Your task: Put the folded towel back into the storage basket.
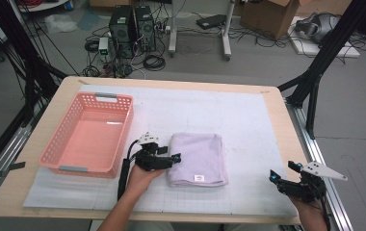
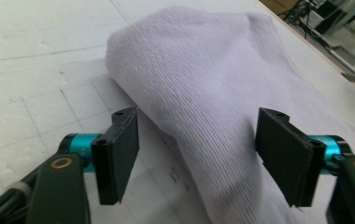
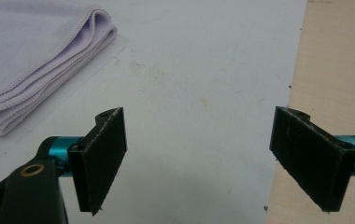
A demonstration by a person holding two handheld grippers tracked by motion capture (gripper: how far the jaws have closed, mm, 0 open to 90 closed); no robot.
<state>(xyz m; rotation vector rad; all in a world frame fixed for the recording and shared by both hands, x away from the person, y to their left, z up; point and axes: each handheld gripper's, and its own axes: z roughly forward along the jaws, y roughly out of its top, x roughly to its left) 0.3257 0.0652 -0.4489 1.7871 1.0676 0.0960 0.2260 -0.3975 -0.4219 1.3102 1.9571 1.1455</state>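
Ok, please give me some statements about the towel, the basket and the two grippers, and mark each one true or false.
1. The folded towel lies inside the pink basket. False: it lies on the white mat, to the right of the basket.
2. The left gripper is open at the towel's left edge. True.
3. The right gripper is shut on the towel. False: it is open, apart from the towel, near the table's right edge.
4. The basket holds nothing. True.
5. The towel is lilac. True.

A pale lilac ribbed towel lies near a salmon-pink perforated basket on a white gridded mat.
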